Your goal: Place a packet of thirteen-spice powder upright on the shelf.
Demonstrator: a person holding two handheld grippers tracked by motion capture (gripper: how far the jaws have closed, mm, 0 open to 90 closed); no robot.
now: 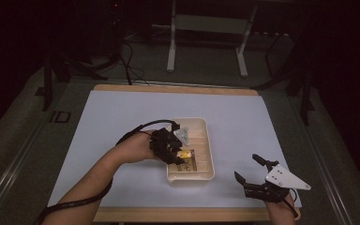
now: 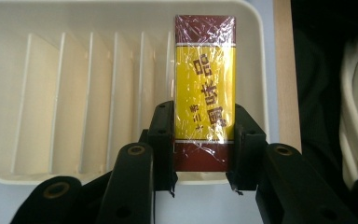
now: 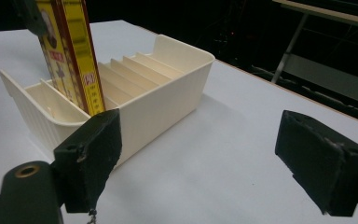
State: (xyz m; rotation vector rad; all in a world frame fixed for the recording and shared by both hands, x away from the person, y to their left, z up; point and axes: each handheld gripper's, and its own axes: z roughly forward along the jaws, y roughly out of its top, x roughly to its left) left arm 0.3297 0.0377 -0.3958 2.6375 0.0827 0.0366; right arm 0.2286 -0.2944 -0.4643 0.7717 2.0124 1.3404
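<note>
Left gripper (image 1: 176, 152): jaws clamped on the two long edges of a yellow-and-maroon box (image 2: 205, 93), foil-wrapped, printed characters down its face. Box stands upright between the pads, lower end down inside the cream slotted tray (image 2: 74, 28), in the end compartment next to the tray's short wall; from the right gripper view it leans slightly against a divider. The tray's remaining dividers run off to one side of the jaws, with nothing in them that I can make out.

Right gripper (image 1: 258, 173): jaws spread wide, nothing between them. It rests low near the table's near edge, well apart from the tray, which lies ahead of it and toward the other hand.

Surface: white sheet (image 1: 122, 117) laid over a wooden tabletop (image 1: 178, 89); wood shows as a strip along the far and near edges. Beyond the left jaws, past the tray wall, a narrow band of the sheet, then the wood edge.

Room: dim. Grey floor behind the table, a pale metal frame stand (image 1: 206, 28) on it, dark cables (image 1: 126, 61) trailing across the floor to its side.
</note>
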